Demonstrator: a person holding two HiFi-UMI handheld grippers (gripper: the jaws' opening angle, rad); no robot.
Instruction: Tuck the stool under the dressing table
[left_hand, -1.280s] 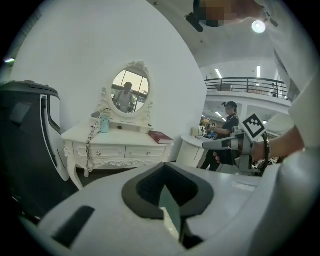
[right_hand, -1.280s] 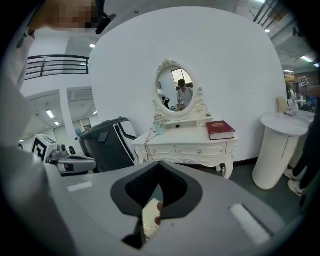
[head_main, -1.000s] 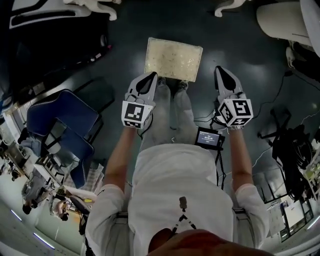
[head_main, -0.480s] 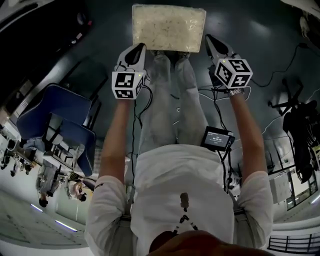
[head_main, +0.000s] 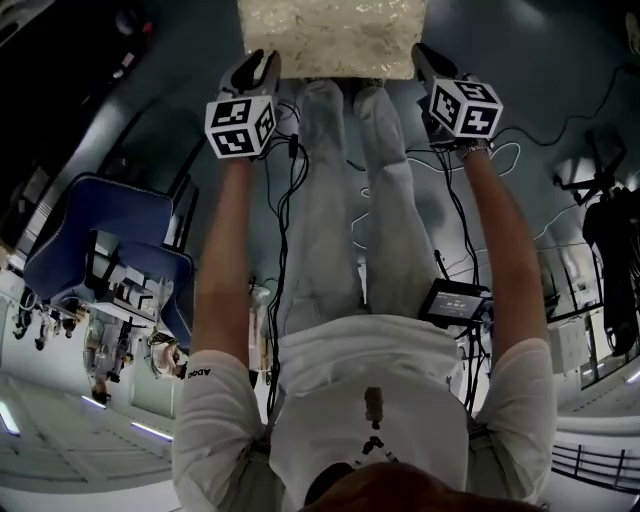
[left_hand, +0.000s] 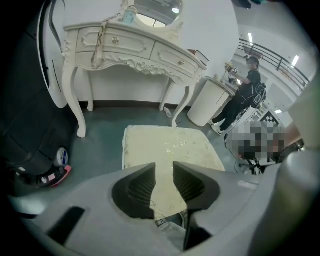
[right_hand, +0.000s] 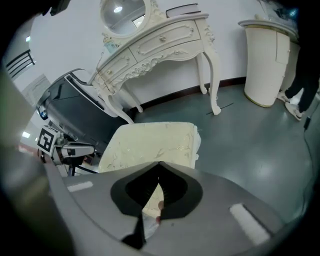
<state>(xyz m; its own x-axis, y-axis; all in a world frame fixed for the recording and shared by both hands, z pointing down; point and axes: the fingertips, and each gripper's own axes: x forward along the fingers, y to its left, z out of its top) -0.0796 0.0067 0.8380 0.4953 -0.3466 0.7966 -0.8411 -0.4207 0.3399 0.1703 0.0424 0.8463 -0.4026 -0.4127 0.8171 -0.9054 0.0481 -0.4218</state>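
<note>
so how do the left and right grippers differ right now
The left gripper has its jaws apart, and they have just been opening; the right gripper has its jaws together. In the head view the left gripper is by the left near corner of the stool, the right gripper by its right near corner. Both point down at the stool, gripping nothing.

The stool, a cream rectangular cushioned seat with a mottled, perhaps embroidered cover, stands upright just ahead of and between the left gripper and right gripper, well short of the white carved dressing table beyond it.
</note>
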